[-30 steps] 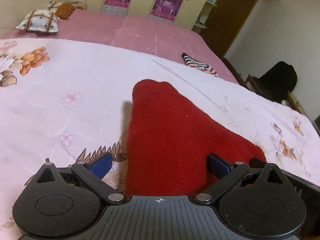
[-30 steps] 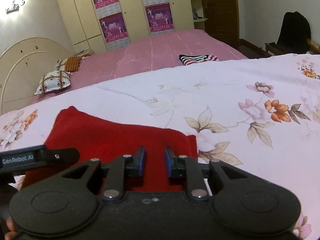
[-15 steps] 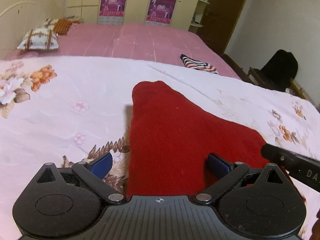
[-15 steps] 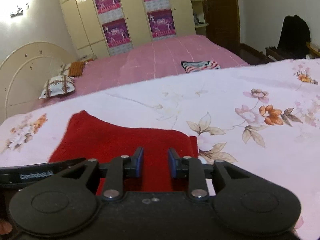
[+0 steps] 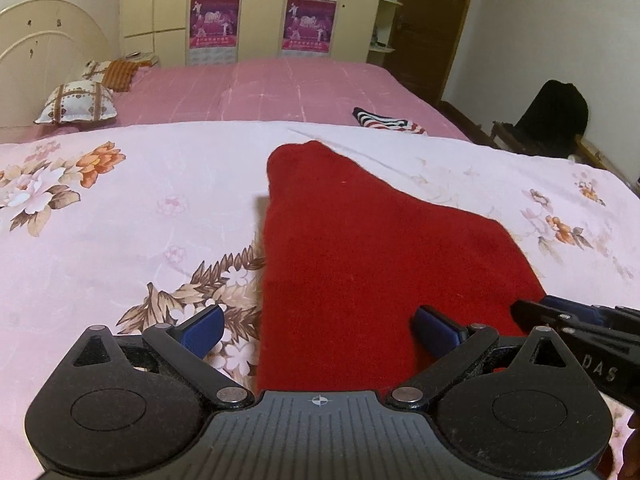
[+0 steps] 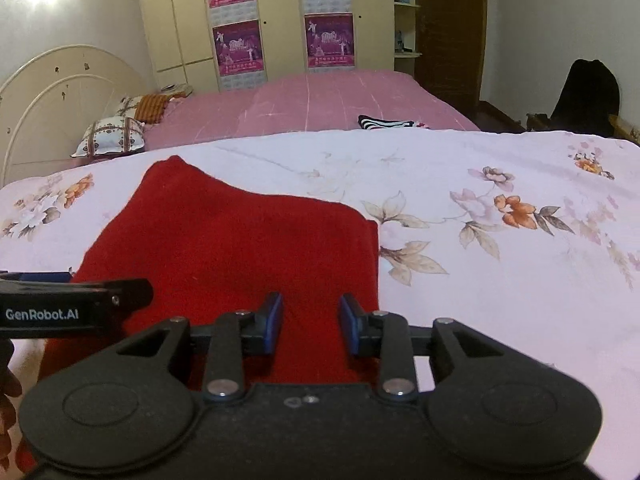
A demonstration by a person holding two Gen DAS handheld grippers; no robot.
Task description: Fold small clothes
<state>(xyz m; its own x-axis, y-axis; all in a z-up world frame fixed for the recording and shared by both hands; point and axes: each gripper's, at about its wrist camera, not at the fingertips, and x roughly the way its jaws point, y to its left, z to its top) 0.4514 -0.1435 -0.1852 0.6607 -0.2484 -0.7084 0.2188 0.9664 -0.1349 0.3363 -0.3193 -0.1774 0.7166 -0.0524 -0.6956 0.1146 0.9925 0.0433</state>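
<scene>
A red knitted garment (image 5: 360,248) (image 6: 240,240) lies flat on the floral sheet (image 5: 120,208), narrowing to a rounded end at the far side. My left gripper (image 5: 318,322) hovers over its near left edge, open wide with nothing pinched. My right gripper (image 6: 311,308) hangs above the near right part of the red cloth. Its jaws are opening, and the blue pads stand apart with the cloth only seen beyond the gap. Each gripper shows at the other view's edge: the right gripper (image 5: 560,316) and the left gripper (image 6: 80,292).
A striped garment (image 5: 384,124) (image 6: 384,122) lies on the pink bed beyond the floral sheet. Pillows (image 5: 76,102) sit by the cream headboard at the left. A black bag (image 5: 552,116) rests on a chair at the right, and wardrobes line the back wall.
Both grippers have drawn back and slightly up from the red garment, which stays flat. The right jaws have spread wider. The right gripper has come into the left wrist view at its right edge.
</scene>
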